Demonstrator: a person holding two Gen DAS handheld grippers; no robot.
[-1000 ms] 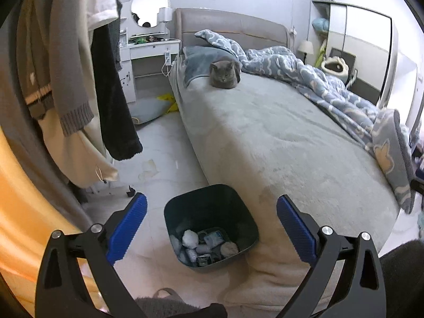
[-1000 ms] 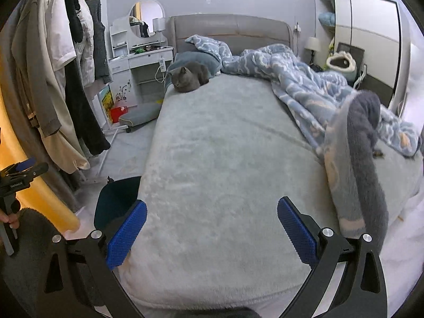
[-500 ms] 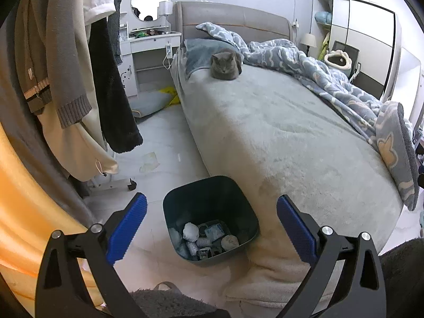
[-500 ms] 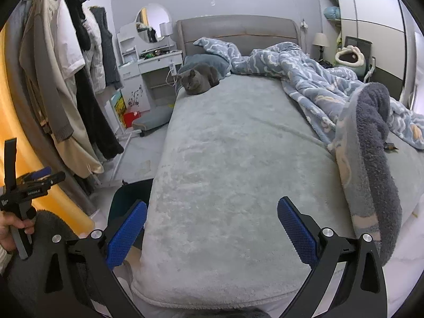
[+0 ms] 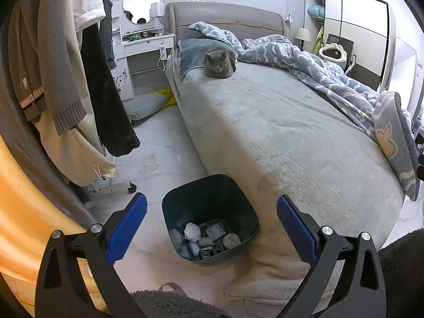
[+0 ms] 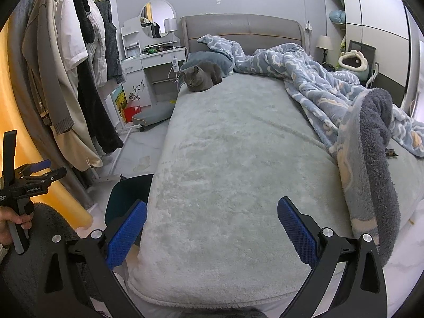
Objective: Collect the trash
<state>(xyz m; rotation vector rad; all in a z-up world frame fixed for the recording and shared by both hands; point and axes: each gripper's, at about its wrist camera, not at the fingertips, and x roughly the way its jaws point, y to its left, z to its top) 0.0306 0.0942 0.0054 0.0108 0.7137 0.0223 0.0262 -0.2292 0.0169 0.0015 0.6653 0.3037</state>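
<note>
The left gripper (image 5: 211, 225) has its blue-padded fingers (image 5: 127, 228) spread wide with nothing between them; it hangs above the floor and looks down on the dark bin (image 5: 185, 198), which sits between the pads at about 6 o'clock in the left wrist view, its right wall touching the foot corner of the bed (image 5: 278, 132); in the right wrist view the same gripper shows at 9 o'clock, held upright by a hand (image 6: 10, 225) on its handle, above a fuzzy grey sleeve. The right gripper (image 6: 212, 230) is likewise released, its pads (image 6: 296, 228) apart and empty, poised over the foot of the grey bedspread and pointing toward the headboard.

In the bin lies trash (image 5: 209, 238): crumpled white wads, a pale wrapper and a few small dark pieces, covering the bottom only; on the floor tiles at 10 o'clock from the bin lies a flat crumpled scrap of paper (image 5: 148, 164), well apart from it.

A grey cat (image 5: 219, 65) lies at 12 o'clock on the bed; a blue patterned blanket (image 6: 331, 90) is bunched along the right side; coats (image 5: 66, 79) hang at 9 o'clock.
</note>
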